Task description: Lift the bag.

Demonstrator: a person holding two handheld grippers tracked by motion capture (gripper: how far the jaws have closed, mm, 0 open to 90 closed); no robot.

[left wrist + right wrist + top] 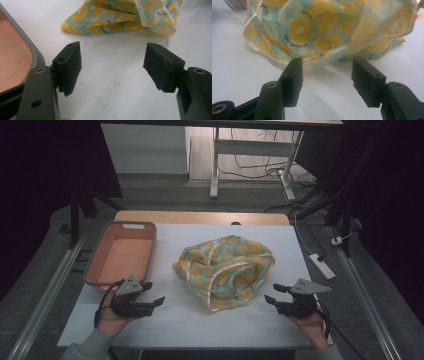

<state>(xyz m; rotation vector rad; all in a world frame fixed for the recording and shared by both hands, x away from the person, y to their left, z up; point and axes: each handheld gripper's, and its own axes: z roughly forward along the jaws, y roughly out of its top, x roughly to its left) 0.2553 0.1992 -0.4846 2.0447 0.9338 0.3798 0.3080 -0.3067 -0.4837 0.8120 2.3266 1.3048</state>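
A crumpled cloth printed with yellow citrus slices on pale green [225, 270] lies in a heap at the middle of the white table. My left gripper [154, 294] rests near the front left, a short way from the cloth [120, 17], open with bare table between its jaws [112, 62]. At the front right my right gripper [272, 292] is open too, pointing at the cloth's near edge [322, 32]. Its fingertips [294, 72] stop just short of the fabric hem, and nothing is between the jaws.
An orange bin with a grey rim [106, 245] stands at the table's left, close beside my left gripper [35, 57]. Beyond the table's far edge are desk legs [215, 165] and cables. A power strip [322, 266] lies off the right side.
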